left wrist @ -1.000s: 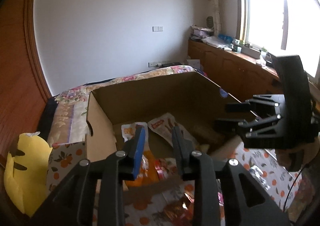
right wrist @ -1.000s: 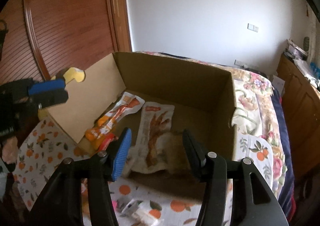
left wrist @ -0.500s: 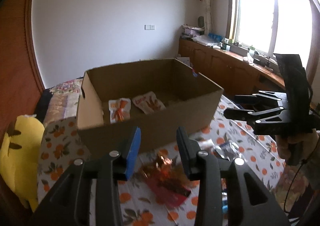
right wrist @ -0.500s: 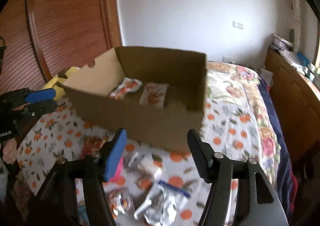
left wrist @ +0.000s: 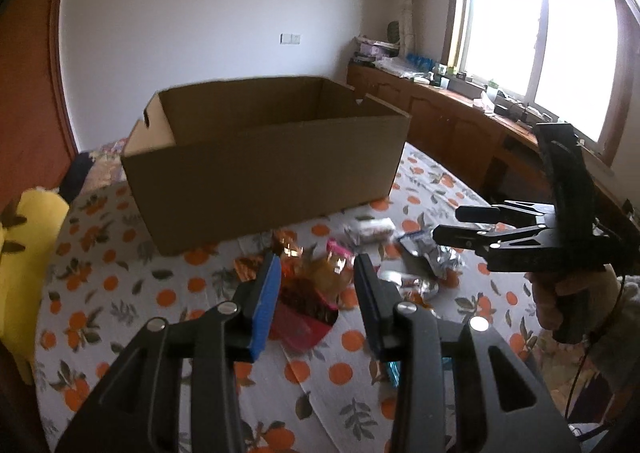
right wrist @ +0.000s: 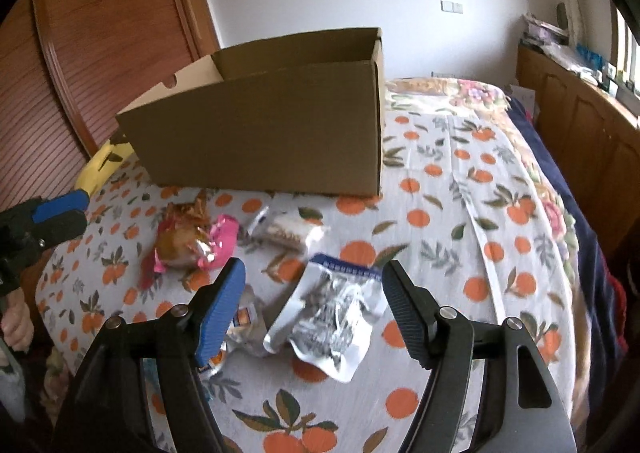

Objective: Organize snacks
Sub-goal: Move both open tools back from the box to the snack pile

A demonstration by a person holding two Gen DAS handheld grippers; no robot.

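An open cardboard box (left wrist: 264, 173) stands on the orange-print cloth; it also shows in the right wrist view (right wrist: 264, 133). Loose snack packets lie in front of it. A pink and brown packet (left wrist: 312, 293) lies below my left gripper (left wrist: 316, 273), which is open and empty. A silver foil packet (right wrist: 332, 313) with a blue strip lies between the fingers of my right gripper (right wrist: 314, 281), which is open and above it. A clear wrapped snack (right wrist: 284, 233) and the pink packet (right wrist: 192, 241) lie nearer the box. The right gripper also shows in the left wrist view (left wrist: 452, 223).
A yellow plush toy (left wrist: 24, 253) sits at the cloth's left edge. A floral bedspread (right wrist: 460, 93) lies behind and to the right of the box. Wooden cabinets (left wrist: 460, 125) run under the window on the right. A wooden sliding door (right wrist: 80, 53) is at the left.
Both grippers have pulled back from over the box and lowered towards the loose packets on the cloth. The box's inside is now out of sight. Both stay open.
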